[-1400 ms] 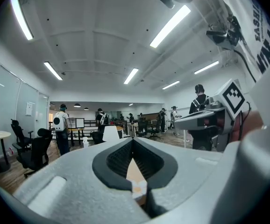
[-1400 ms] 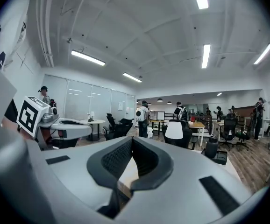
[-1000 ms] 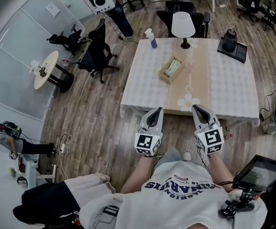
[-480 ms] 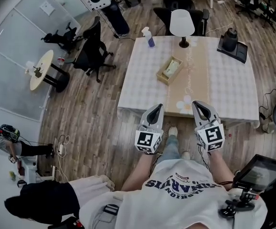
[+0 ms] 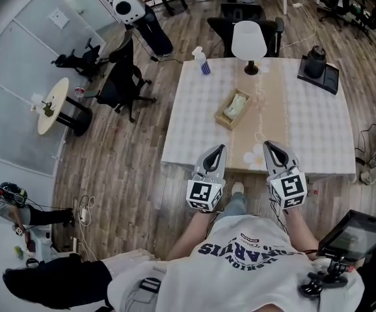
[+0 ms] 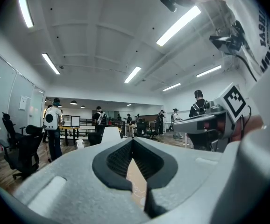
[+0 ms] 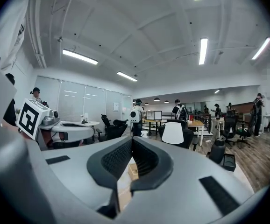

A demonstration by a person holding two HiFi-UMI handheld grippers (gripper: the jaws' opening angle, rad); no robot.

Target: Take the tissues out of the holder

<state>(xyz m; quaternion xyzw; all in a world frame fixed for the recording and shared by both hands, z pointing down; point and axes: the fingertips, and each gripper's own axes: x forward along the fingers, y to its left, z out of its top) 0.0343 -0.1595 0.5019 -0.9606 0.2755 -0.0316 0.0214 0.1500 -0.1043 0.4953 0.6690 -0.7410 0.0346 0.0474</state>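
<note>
The wooden tissue holder (image 5: 233, 108) with pale tissues in it lies near the middle of the table (image 5: 194, 132), beside a tan runner. Both grippers are held side by side at the table's near edge, well short of the holder. My left gripper (image 5: 218, 147) is shut with nothing in it, and its pads meet in the left gripper view (image 6: 133, 142). My right gripper (image 5: 267, 145) is also shut and empty. The holder (image 7: 132, 171) shows small and far off through the slit under the right gripper's (image 7: 131, 141) closed tips.
On the table's far side stand a white lamp (image 5: 248, 41), a spray bottle (image 5: 201, 60) and a black kettle on a tray (image 5: 317, 64). Office chairs (image 5: 124, 83) and a round side table (image 5: 50, 104) stand to the left. A tablet (image 5: 352, 236) hangs at my lower right.
Both grippers have moved forward together toward the table, whose near edge now lies under their tips. Their jaws stayed shut.
</note>
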